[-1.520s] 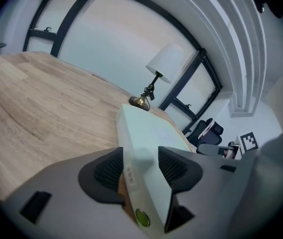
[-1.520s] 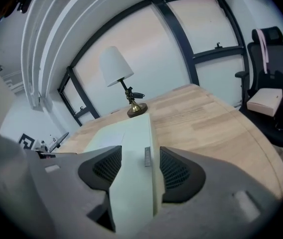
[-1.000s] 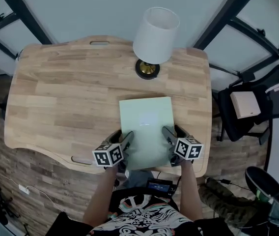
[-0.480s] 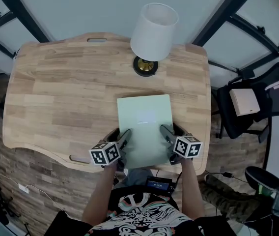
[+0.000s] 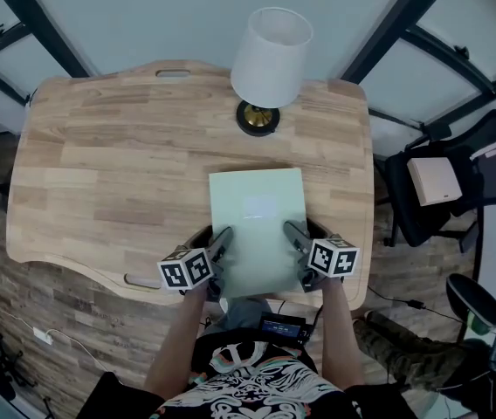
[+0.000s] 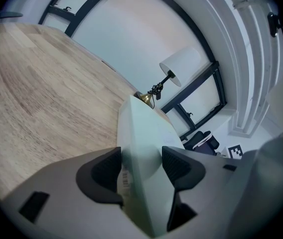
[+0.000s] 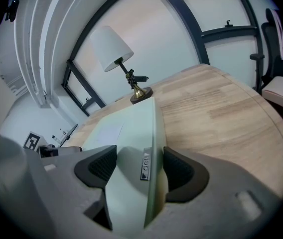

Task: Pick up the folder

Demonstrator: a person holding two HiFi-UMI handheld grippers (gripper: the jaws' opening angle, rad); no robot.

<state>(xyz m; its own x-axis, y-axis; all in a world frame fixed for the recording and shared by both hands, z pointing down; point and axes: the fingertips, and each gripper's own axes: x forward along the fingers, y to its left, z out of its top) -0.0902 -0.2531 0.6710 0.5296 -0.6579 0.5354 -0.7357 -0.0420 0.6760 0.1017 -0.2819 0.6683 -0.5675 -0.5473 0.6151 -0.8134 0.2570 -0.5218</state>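
Observation:
A pale green folder (image 5: 258, 225) is held above the near edge of the wooden desk (image 5: 108, 173), its near end jutting past that edge. My left gripper (image 5: 221, 250) is shut on the folder's left side, and my right gripper (image 5: 293, 244) is shut on its right side. In the left gripper view the folder (image 6: 141, 148) fills the gap between both dark pads. The right gripper view shows the folder's spine (image 7: 144, 148) with a small label clamped between the pads, and the far end looks raised off the wood.
A table lamp with a white shade (image 5: 272, 55) and brass base (image 5: 258, 117) stands just beyond the folder's far end. A black office chair holding a beige box (image 5: 434, 182) sits off the desk's right side. Bare wood spreads to the left.
Over the last second the folder and both grippers shifted slightly left and toward the person, both grips unchanged. The lamp stays put.

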